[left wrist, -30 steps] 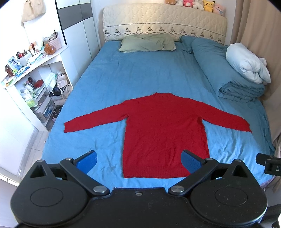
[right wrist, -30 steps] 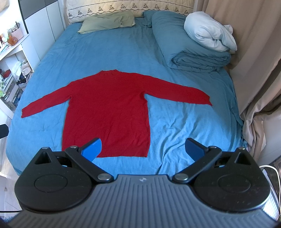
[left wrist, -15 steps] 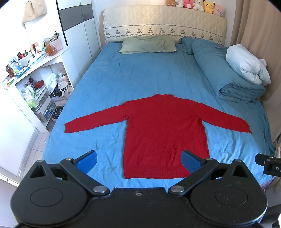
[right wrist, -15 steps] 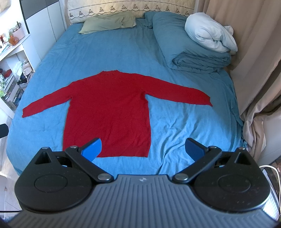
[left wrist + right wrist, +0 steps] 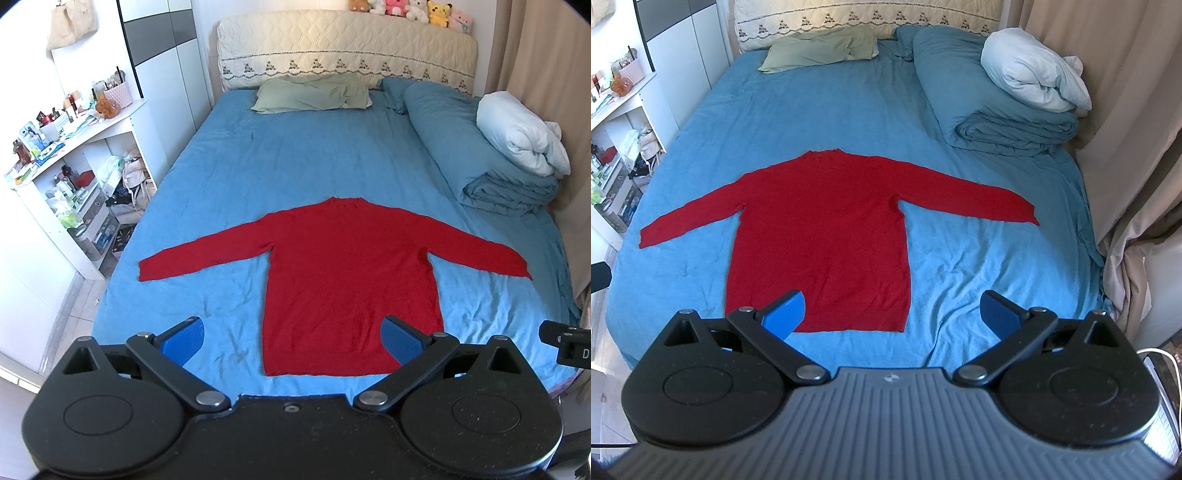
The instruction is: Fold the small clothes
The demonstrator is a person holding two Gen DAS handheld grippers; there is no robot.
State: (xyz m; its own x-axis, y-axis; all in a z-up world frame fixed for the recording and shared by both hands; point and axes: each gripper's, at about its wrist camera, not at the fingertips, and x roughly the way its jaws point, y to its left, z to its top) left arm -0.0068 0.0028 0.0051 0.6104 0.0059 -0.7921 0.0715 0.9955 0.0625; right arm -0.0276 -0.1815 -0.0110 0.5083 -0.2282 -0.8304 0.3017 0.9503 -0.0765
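A red long-sleeved sweater (image 5: 347,273) lies flat on the blue bed sheet (image 5: 295,155), both sleeves spread out, hem toward me. It also shows in the right wrist view (image 5: 823,229). My left gripper (image 5: 291,338) is open and empty, held above the foot of the bed near the hem. My right gripper (image 5: 894,308) is open and empty, above the hem's right corner. Neither touches the sweater.
A folded blue duvet (image 5: 480,162) with a white pillow (image 5: 521,136) lies along the bed's right side. A green pillow (image 5: 310,94) lies at the headboard. White shelves (image 5: 74,173) with clutter stand left. Curtains (image 5: 1126,129) hang right.
Both views have tilted up slightly; the sweater sits a little lower in frame. The grippers stay open and the sweater has not moved.
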